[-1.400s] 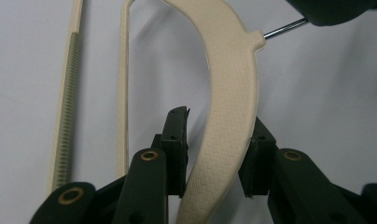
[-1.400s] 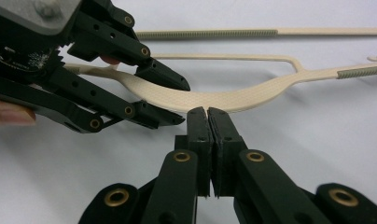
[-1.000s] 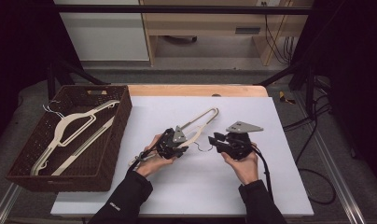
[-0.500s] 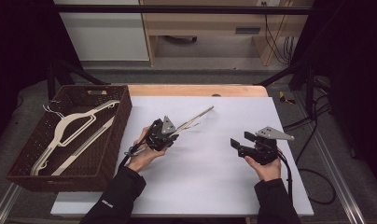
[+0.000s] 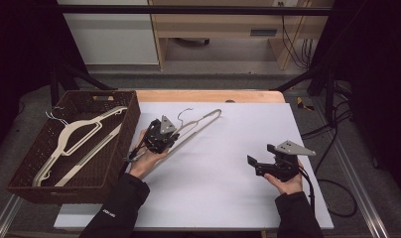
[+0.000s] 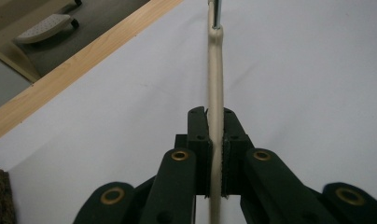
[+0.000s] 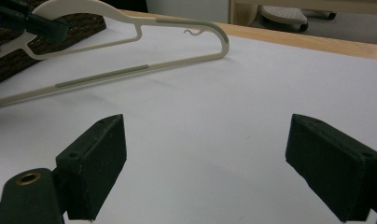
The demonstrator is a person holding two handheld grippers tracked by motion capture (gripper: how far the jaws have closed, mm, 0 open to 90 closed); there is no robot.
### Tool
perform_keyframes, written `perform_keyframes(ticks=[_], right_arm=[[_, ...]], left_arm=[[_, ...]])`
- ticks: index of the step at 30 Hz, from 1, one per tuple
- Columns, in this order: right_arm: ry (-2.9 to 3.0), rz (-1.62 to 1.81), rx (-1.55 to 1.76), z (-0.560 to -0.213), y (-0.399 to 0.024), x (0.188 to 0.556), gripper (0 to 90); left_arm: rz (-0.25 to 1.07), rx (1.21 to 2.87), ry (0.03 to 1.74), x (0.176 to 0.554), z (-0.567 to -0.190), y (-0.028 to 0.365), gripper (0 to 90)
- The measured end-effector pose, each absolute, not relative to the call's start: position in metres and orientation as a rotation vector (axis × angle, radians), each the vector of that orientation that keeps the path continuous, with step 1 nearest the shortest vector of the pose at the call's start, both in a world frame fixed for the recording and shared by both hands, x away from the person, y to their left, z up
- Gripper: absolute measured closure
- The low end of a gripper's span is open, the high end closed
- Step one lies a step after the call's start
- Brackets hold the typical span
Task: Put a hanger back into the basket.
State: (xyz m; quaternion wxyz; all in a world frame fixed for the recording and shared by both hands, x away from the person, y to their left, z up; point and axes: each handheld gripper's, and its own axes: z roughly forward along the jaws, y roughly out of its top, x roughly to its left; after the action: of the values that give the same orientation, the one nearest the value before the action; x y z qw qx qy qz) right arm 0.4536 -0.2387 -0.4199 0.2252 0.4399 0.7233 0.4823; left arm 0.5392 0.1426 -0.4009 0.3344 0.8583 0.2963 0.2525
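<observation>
Up close, left claw [image 6: 216,154] pinching hanger [image 6: 215,100]; from above, its metal hook [image 5: 185,112].

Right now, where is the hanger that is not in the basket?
In the high view, the hanger is left of centre, clamped in the left gripper, beside the basket.

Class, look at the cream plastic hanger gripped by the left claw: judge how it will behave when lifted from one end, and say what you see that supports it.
The cream plastic hanger probably stays stiff: its bar runs straight past the left claw. It is likely light, being thin and open-framed. Held at one end, it may swing or twist.
</observation>
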Motion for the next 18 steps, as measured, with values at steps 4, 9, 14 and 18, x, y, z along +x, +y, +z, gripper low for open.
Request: perform_keyframes(ticks=[4,9,14,18], right_arm=[[1.976,1.347,1.221,-0.42,-0.243,0.451,11.5],[1.974,1.339,1.227,-0.421,-0.247,0.448,10.9],[1.969,1.343,1.22,-0.421,-0.251,0.446,10.2],[1.96,1.356,1.214,-0.419,-0.253,0.442,9.8]], left_arm=[[0.65,2.211,0.791,0.536,-0.395,0.148,85.6],[0.611,2.117,0.797,0.525,-0.382,0.156,85.7],[0.586,2.066,0.786,0.512,-0.364,0.167,85.7],[0.556,2.031,0.777,0.503,-0.351,0.176,85.7]])
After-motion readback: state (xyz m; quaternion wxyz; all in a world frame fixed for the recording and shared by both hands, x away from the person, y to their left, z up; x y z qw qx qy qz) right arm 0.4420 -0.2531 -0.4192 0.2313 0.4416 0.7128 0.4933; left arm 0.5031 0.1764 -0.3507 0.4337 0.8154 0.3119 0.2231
